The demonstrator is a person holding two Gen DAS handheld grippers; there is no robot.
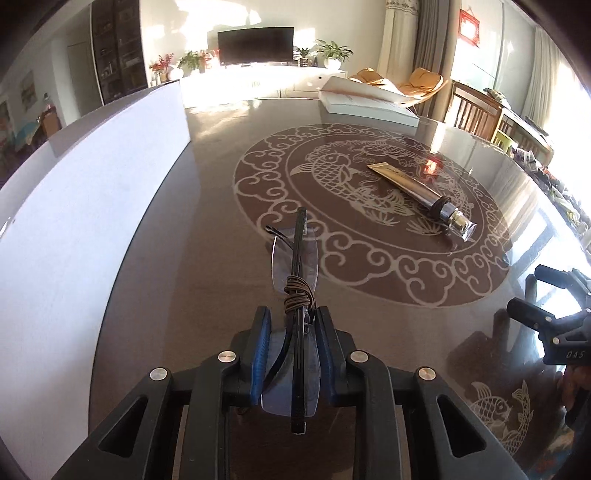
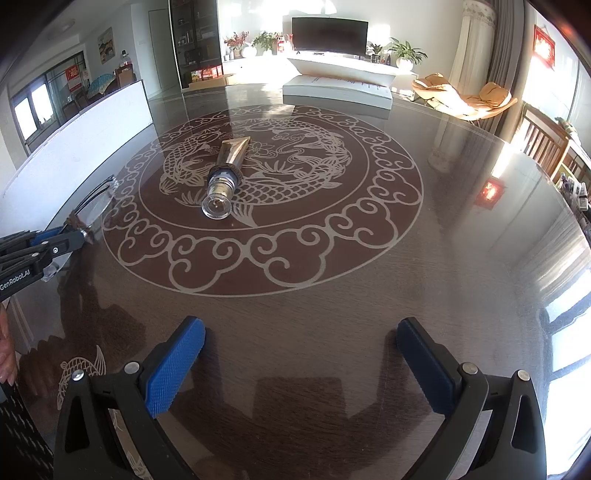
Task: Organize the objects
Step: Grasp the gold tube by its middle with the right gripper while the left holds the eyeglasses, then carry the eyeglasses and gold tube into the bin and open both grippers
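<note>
The left gripper (image 1: 293,325) is clamped on a pair of folded glasses (image 1: 297,258), its blue pads pressing both sides; a brown cord is wound round the frame. The glasses sit just outside the table's (image 2: 461,229) fish medallion (image 2: 258,199). A gold tube (image 2: 225,166) lies inside that medallion. The right gripper (image 2: 301,354) stands spread wide, empty, near the medallion's rim.

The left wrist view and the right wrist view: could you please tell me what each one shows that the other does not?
Only the left wrist view shows the left gripper head-on, its jaws closed on folded glasses wrapped with a brown cord. Only the right wrist view shows the right gripper head-on with jaws open and empty. Both show the gold tube on the patterned table, the white box and the television.
</note>
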